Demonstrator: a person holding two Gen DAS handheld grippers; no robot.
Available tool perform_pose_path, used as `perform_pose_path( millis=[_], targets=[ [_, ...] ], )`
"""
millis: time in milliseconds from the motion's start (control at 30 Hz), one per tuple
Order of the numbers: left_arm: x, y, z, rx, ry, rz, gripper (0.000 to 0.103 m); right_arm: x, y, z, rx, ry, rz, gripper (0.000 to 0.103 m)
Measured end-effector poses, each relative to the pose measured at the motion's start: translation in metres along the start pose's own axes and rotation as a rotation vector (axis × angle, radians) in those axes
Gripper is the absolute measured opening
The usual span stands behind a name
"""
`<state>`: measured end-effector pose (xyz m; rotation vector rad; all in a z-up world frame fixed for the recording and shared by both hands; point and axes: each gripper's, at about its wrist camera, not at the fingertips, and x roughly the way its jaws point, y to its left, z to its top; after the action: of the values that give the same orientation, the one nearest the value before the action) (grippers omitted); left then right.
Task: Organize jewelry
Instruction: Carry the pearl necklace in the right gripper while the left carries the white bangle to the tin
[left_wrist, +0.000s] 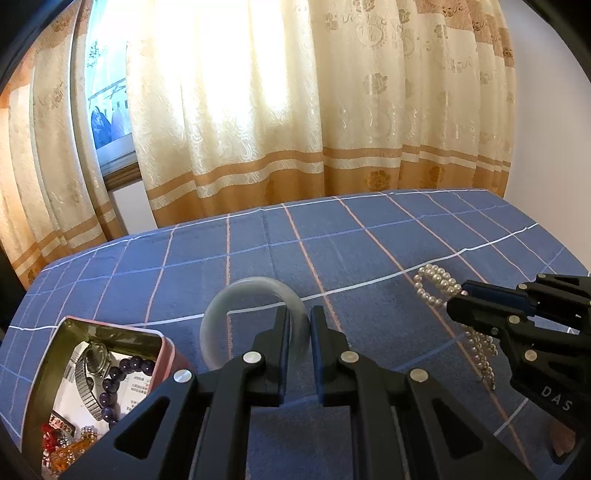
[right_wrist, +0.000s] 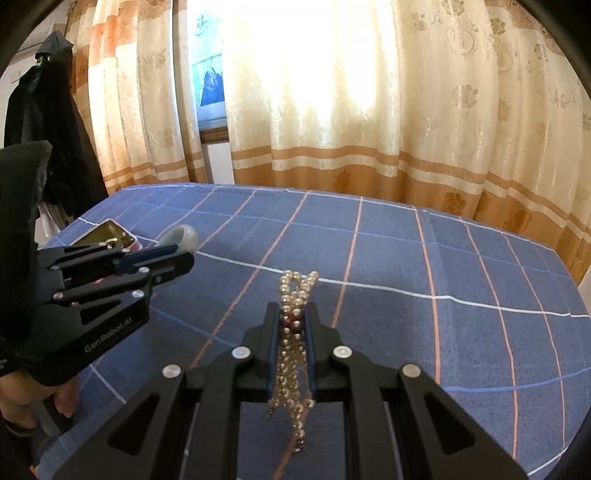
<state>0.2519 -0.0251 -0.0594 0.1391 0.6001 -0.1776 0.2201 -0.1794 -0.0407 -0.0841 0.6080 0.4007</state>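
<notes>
My left gripper (left_wrist: 299, 314) is shut on a pale green jade bangle (left_wrist: 236, 291) and holds it upright above the blue checked cloth (left_wrist: 369, 236). It also shows in the right wrist view (right_wrist: 184, 254), with the bangle (right_wrist: 183, 236) sticking out of its tips. My right gripper (right_wrist: 293, 314) is shut on a pearl necklace (right_wrist: 295, 288), whose strands hang down between the fingers. In the left wrist view the right gripper (left_wrist: 456, 299) holds the pearl necklace (left_wrist: 436, 284) at the right. An open pink tin (left_wrist: 166, 350) sits at lower left, just left of the bangle.
The tin holds a metal watch (left_wrist: 92, 362), a dark purple bead bracelet (left_wrist: 114, 380) and small red and gold pieces. The tin shows far left in the right wrist view (right_wrist: 110, 230). Curtains (left_wrist: 258, 110) hang behind the cloth-covered surface. A dark coat (right_wrist: 48, 122) hangs at left.
</notes>
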Motion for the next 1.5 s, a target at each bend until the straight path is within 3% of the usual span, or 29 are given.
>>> perform_pose_path(
  millis=[533, 967, 1500],
  targets=[
    [-0.023, 0.009, 0.003, -0.03, -0.08, 0.039, 0.011, -0.017, 0.015, 0.002, -0.046, -0.11, -0.012, 0.015],
    [-0.048, 0.018, -0.001, -0.077, -0.124, 0.045, 0.011, -0.019, 0.033, -0.001, -0.079, -0.124, 0.0, 0.015],
    [-0.083, 0.032, -0.021, -0.108, -0.138, 0.04, 0.011, -0.023, 0.072, 0.004, -0.134, -0.124, 0.076, 0.015]
  ],
)
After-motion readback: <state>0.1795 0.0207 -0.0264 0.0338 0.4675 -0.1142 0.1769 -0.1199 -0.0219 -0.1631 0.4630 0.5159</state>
